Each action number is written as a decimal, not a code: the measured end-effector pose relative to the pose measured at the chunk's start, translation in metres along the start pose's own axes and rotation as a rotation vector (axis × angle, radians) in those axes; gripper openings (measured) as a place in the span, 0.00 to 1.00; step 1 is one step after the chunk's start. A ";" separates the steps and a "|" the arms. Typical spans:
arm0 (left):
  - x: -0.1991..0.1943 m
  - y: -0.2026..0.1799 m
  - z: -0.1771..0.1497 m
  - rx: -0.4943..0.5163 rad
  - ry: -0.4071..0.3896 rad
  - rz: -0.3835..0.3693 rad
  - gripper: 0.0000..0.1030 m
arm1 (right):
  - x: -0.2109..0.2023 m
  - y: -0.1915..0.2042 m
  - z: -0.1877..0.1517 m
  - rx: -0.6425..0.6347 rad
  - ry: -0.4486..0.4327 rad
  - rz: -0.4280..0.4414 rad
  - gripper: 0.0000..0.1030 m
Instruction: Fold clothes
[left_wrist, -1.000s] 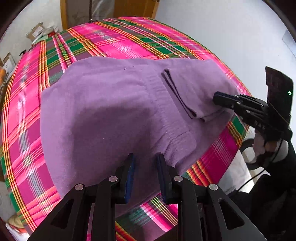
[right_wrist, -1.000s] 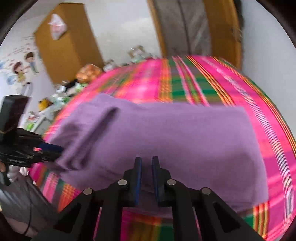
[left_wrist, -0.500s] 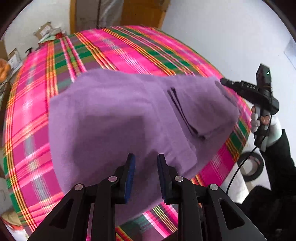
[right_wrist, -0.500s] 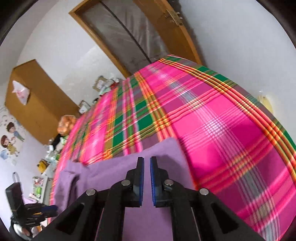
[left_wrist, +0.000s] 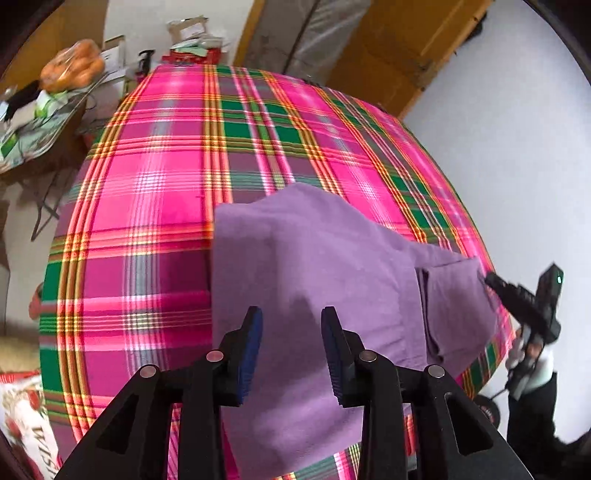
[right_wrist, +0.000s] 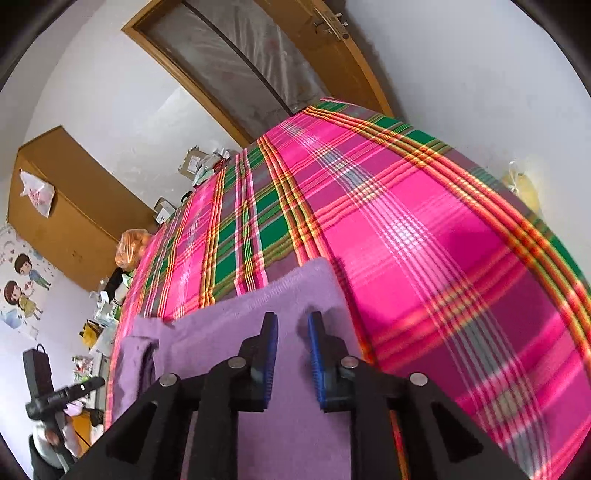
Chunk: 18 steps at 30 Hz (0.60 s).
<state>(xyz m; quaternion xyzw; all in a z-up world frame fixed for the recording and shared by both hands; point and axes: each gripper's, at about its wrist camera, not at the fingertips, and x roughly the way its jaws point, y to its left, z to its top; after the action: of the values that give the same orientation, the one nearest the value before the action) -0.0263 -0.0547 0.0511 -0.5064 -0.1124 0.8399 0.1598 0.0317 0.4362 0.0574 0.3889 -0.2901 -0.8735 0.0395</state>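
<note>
Here both the left claw and right claw are opening, empty, above the purple garment

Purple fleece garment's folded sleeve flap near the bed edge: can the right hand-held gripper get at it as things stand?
Probably yes. The right hand-held gripper, jaws opening with nothing between them, sits over the purple fleece garment on the pink plaid bedspread. The folded sleeve flap lies uncovered, with nothing in between.
</note>
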 end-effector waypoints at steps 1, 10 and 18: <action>-0.001 0.002 0.000 -0.008 -0.002 0.000 0.33 | -0.003 -0.001 -0.001 -0.003 0.003 -0.001 0.18; 0.002 -0.012 -0.009 0.051 0.012 -0.017 0.33 | -0.020 -0.029 -0.015 0.056 0.043 0.023 0.30; 0.002 -0.014 -0.013 0.067 0.019 -0.021 0.33 | -0.013 -0.044 -0.016 0.110 0.132 0.124 0.32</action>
<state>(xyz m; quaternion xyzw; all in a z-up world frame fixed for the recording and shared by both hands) -0.0131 -0.0409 0.0485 -0.5076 -0.0881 0.8366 0.1863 0.0593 0.4691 0.0340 0.4287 -0.3580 -0.8245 0.0913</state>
